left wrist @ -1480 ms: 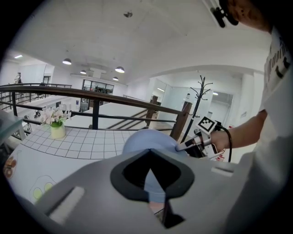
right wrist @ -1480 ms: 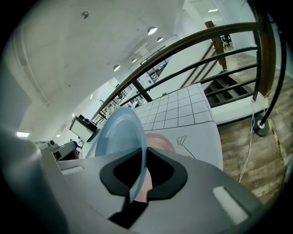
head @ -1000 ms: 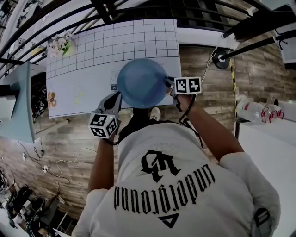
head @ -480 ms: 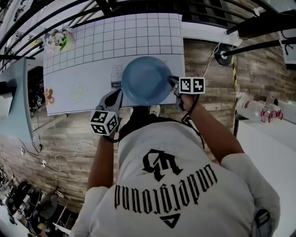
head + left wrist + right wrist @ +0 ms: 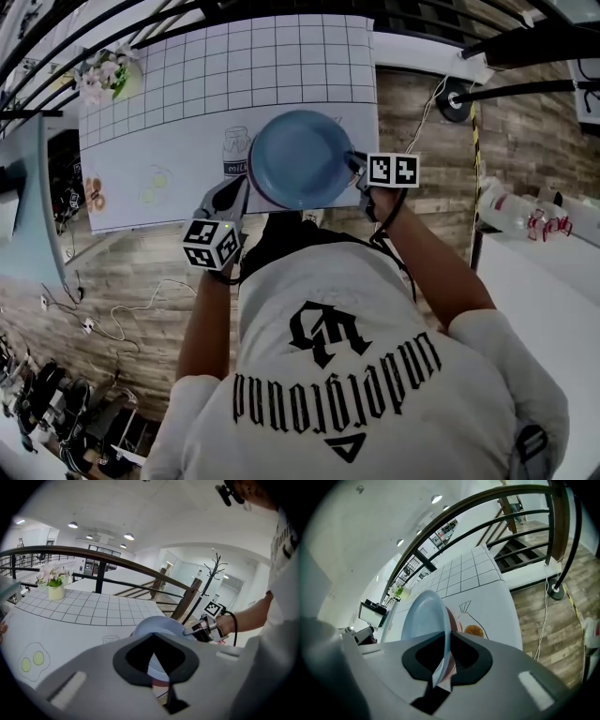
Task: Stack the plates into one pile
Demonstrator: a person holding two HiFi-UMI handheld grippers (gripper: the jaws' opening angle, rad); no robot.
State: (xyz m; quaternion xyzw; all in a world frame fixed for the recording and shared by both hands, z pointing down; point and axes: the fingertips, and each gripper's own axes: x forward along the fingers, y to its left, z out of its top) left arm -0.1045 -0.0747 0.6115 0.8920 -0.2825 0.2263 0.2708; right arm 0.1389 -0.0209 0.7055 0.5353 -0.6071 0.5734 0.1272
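Note:
A blue plate (image 5: pixel 300 157) hangs flat just above the near edge of the white mat (image 5: pixel 187 103). My left gripper (image 5: pixel 241 194) is shut on its left near rim. My right gripper (image 5: pixel 358 169) grips the right rim; its jaws have just eased open a little, and the rim still sits between them. In the right gripper view the blue plate (image 5: pixel 423 620) runs edge-on between the jaws, with a pink plate (image 5: pixel 451 620) right under it. The left gripper view shows the blue plate (image 5: pixel 157 626) beyond the jaws and the pink plate (image 5: pixel 159 682) below.
A flower pot (image 5: pixel 108 77) stands at the mat's far left corner. A dark railing (image 5: pixel 281 7) runs behind the table. Bottles (image 5: pixel 511 220) lie on a white surface at the right. Wooden floor and cables lie around the person's feet.
Both grippers and the blue plate have come down toward the mat together. The plate now covers more of the mat's near edge, close over the pink plate.

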